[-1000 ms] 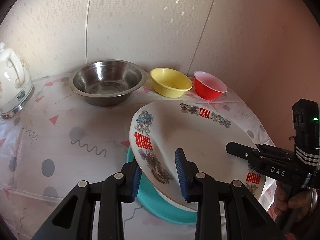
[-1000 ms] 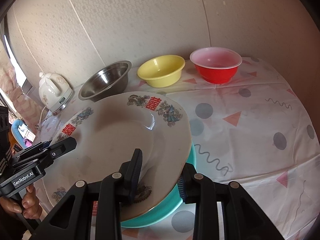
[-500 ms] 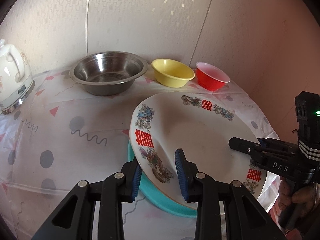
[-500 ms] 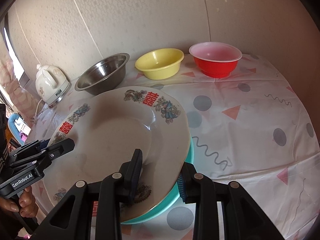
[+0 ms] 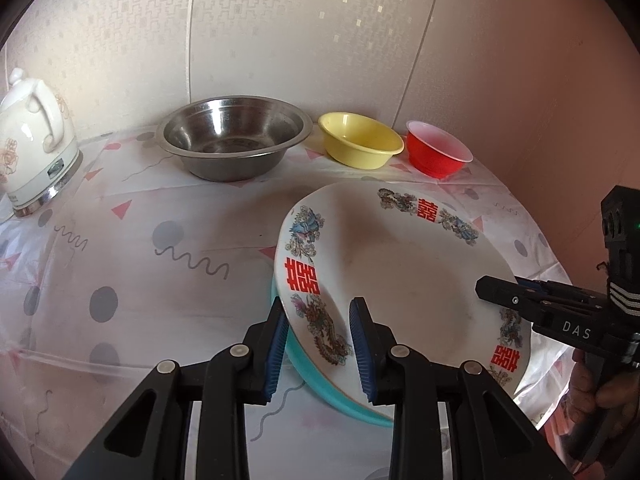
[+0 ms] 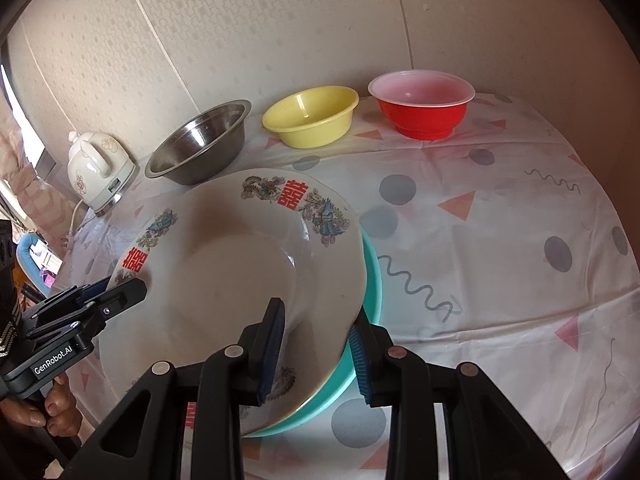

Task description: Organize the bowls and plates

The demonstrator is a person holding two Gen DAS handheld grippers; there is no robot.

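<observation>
Both tongs pinch the white plate by opposite rims: the left tongs on its left edge, the right tongs on its right edge. The plate sits over a teal dish on the counter, whether resting on it or just above, I cannot tell. Keep both hands level and moving together, so neither rim slips. The plate is round, with no long axis; it faces up, tilted slightly, far rim toward the bowls.

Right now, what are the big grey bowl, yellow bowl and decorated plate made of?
Grey bowl: looks like stainless steel, brushed, with mirror-like streaks.
Yellow bowl: probably plastic, smooth, dull sheen.
Decorated plate: glossy white ceramic or melamine, can't tell which; printed rim pattern.
</observation>
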